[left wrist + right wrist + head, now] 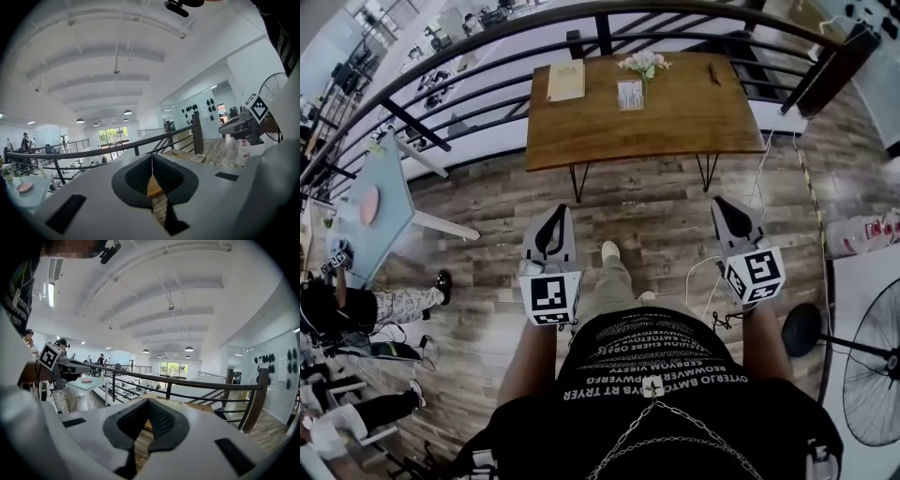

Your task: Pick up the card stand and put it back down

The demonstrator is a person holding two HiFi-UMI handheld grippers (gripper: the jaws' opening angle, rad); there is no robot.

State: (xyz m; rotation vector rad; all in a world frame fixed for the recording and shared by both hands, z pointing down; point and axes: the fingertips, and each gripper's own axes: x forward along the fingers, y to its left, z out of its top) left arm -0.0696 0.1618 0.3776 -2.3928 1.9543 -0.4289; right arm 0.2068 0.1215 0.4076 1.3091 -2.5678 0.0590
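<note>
Black shirt [661, 375] with a chain, closest of all. Just past it, left gripper [553, 217] and right gripper [727, 204], jaws pressed together, nothing between them, over the wood floor [647, 211]. Farther off, brown table [694, 117]. Card stand [630, 94] upright on it, just near of the little flowers [644, 64]. Tan book [566, 81] to the left.

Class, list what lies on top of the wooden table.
On the wooden table: a tan book, the card stand, pale flowers, a small dark object. What holds the flowers cannot be made out.
</note>
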